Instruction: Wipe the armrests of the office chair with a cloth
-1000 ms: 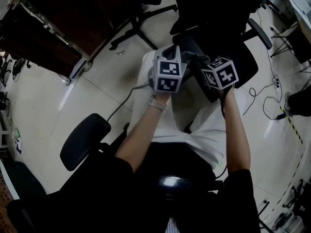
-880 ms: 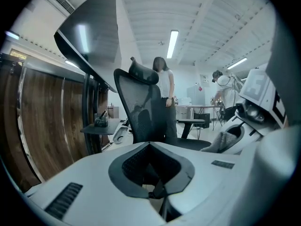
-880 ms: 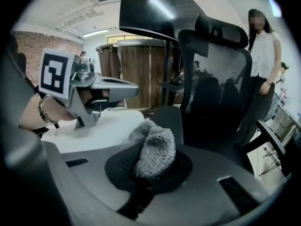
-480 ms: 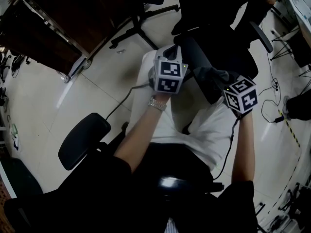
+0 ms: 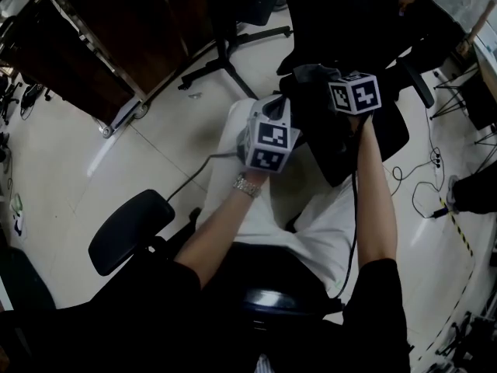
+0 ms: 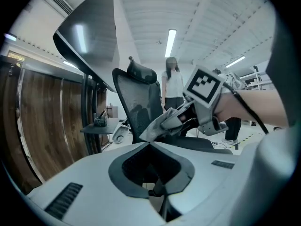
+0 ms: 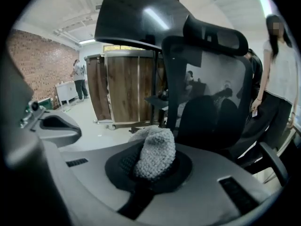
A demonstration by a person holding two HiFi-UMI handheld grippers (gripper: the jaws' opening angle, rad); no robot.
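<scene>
Fingers: right gripper [image 7: 150, 171] pinching cloth [image 7: 155, 152] | left gripper [image 6: 152, 145] closed, empty

Office, swivel chairs [image 5: 128, 230], floor cables [image 5: 423, 181]

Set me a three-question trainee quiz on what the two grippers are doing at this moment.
1. True or false: the left gripper is holding the cloth.
2. Pick one. The right gripper is: A) open and empty; B) shut on the cloth; C) shut on a cable.
3. Short answer: in the head view, which gripper reaches farther forward?

Key
1. False. Its jaws are together with nothing between them.
2. B. The grey knitted cloth sits between its jaws.
3. The right gripper.
</scene>
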